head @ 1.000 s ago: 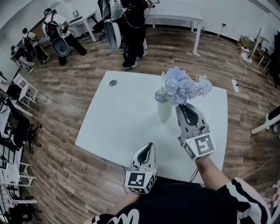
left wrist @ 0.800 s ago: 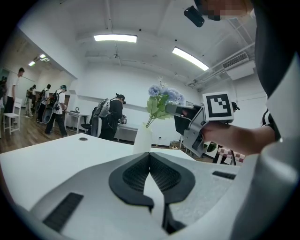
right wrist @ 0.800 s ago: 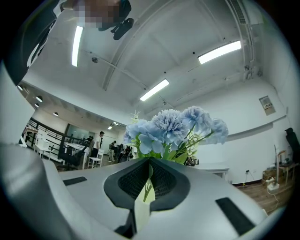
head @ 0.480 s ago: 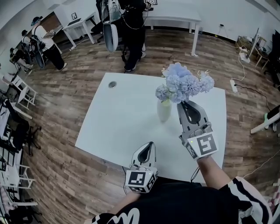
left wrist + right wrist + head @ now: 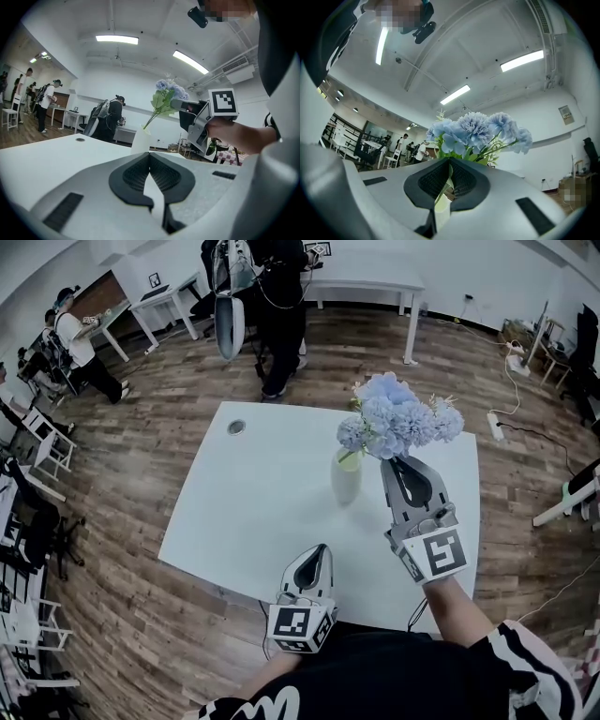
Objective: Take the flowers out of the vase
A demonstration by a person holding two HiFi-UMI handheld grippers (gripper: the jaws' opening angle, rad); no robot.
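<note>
Grips the flowers (image 5: 398,418) tight with the right gripper (image 5: 403,467), just beside the vase (image 5: 346,476). Holds the left gripper (image 5: 321,553) shut and empty at the table (image 5: 239,507) edge, bare top between it and the vase.

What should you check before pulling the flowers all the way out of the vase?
1. Right gripper shut on the flowers: ok, the stems sit between its jaws.
2. Flowers clear of the vase: not ok, the left gripper view shows a stem running down into it.
3. Vase upright on the table: ok.
4. Left gripper steadying the vase: not ok, it is shut, empty and apart from it.
5. Water inside the vase: cannot tell.
</note>
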